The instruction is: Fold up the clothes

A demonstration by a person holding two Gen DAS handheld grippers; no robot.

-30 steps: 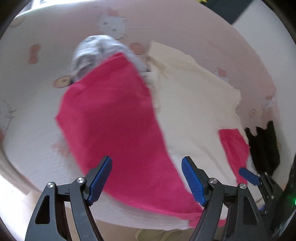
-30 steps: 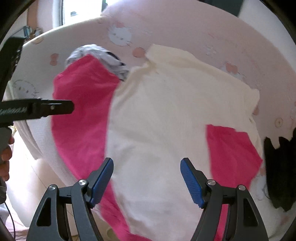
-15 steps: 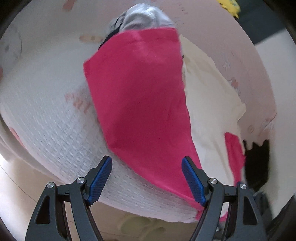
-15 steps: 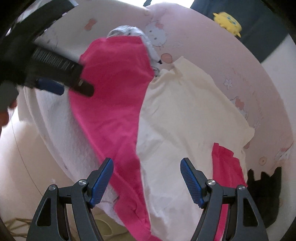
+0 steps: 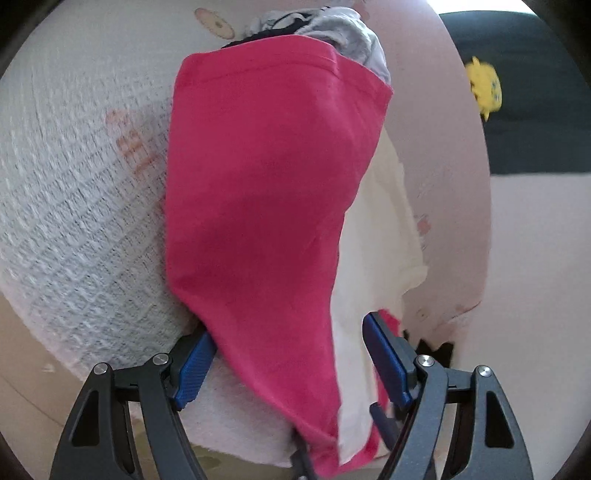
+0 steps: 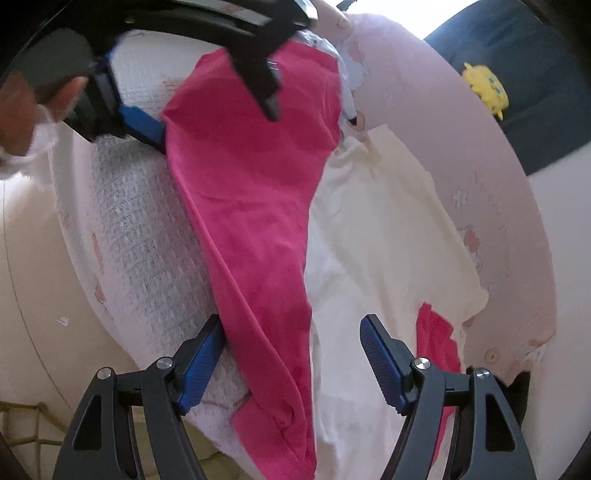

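A magenta garment lies on the bed, its long edge hanging over the near side. A cream garment lies partly over it on the right. My left gripper is open at the bed's edge; the magenta cloth runs between its blue pads, which do not press on it. In the right wrist view the same magenta garment and the cream garment lie ahead. My right gripper is open over the magenta hem. The left gripper shows at the top left, held by a hand.
A white waffle blanket covers the near side of the bed, over a pink printed sheet. Crumpled grey and white clothes lie behind the magenta garment. A black garment lies at the right. A yellow plush toy sits beyond the bed.
Both grippers have come down and in toward the bed's near edge while rolling. The magenta garment now lies between the jaws of each. Both jaws stay as wide as before.
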